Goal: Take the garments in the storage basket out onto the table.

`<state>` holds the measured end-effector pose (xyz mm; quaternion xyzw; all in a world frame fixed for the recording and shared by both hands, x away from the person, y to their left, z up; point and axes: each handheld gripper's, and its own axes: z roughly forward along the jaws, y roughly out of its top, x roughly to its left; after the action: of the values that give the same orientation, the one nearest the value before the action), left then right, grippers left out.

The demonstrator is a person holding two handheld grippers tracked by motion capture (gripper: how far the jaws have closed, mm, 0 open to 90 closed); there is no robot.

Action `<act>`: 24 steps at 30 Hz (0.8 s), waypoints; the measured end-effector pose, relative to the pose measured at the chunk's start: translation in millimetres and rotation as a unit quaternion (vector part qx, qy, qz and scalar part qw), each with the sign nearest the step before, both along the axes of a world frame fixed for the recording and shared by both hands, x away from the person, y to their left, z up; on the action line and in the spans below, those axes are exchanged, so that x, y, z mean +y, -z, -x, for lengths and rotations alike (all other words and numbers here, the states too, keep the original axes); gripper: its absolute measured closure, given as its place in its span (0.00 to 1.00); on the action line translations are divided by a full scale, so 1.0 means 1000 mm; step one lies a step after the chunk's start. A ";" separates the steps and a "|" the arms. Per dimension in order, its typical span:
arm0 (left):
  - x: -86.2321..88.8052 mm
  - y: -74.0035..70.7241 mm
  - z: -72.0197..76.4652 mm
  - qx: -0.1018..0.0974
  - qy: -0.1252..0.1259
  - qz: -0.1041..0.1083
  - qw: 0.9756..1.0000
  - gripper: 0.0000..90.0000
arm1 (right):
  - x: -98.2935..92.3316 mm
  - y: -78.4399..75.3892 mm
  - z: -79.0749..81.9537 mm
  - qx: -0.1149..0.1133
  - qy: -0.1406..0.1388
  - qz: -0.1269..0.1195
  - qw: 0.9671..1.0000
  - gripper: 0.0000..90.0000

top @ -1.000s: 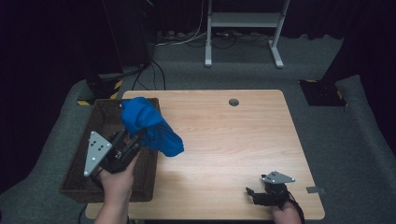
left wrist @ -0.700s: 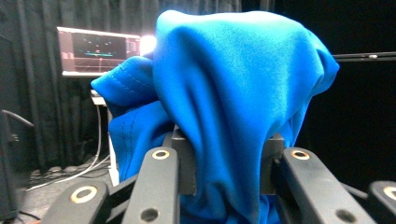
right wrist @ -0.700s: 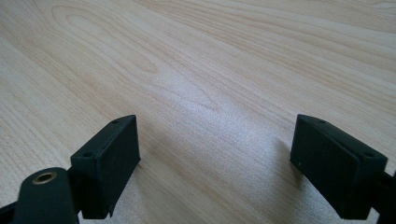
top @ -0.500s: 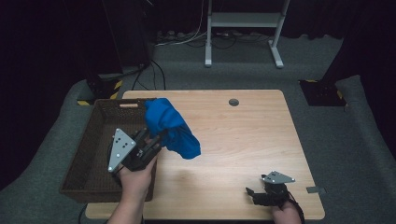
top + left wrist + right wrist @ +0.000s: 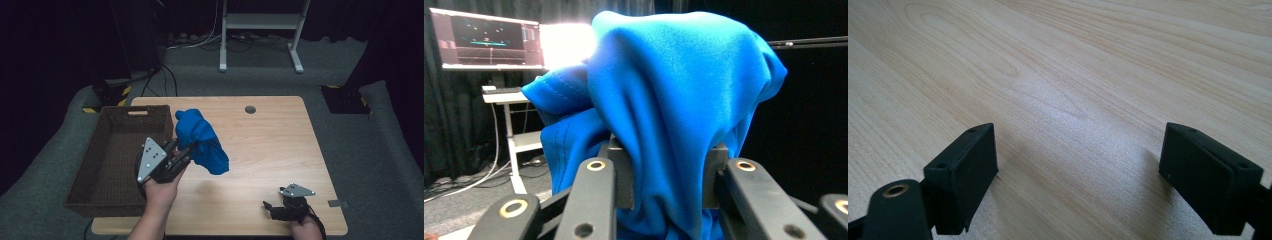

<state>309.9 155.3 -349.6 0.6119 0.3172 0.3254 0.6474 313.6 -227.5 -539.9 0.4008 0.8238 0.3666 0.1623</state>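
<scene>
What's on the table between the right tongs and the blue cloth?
Nothing: in the high view, bare wood runs from the right tongs to the cloth, which hangs clamped in the left tongs.

The high view looks down on the table; the right gripper view skims its wood closely.

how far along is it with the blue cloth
Done: the left tool is clamped on the blue cloth, which hangs lifted above the wooden table, beside the wicker basket. In hand: carrying it. Left: setting it down, probably on the table, where the right tool rests open and empty.
</scene>
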 end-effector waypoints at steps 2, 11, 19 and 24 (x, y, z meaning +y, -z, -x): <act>-0.004 0.002 -0.001 0.003 0.004 -0.001 1.000 0.77 | 0.000 0.000 0.000 0.000 0.000 0.000 1.000 0.17; -0.021 0.011 -0.006 0.015 0.017 -0.011 1.000 0.77 | 0.000 0.000 0.000 0.000 -0.001 0.000 1.000 0.17; -0.032 0.021 -0.010 0.028 0.023 -0.027 0.999 0.77 | 0.000 0.000 0.000 0.000 -0.002 0.000 1.000 0.17; -0.038 0.029 -0.012 0.039 0.026 -0.036 0.998 0.77 | 0.000 0.000 0.000 0.000 -0.004 0.001 1.000 0.17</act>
<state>322.2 117.3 -378.8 0.6552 0.3140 0.2951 0.6205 313.5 -227.2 -539.9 0.3974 0.8257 0.3666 0.1609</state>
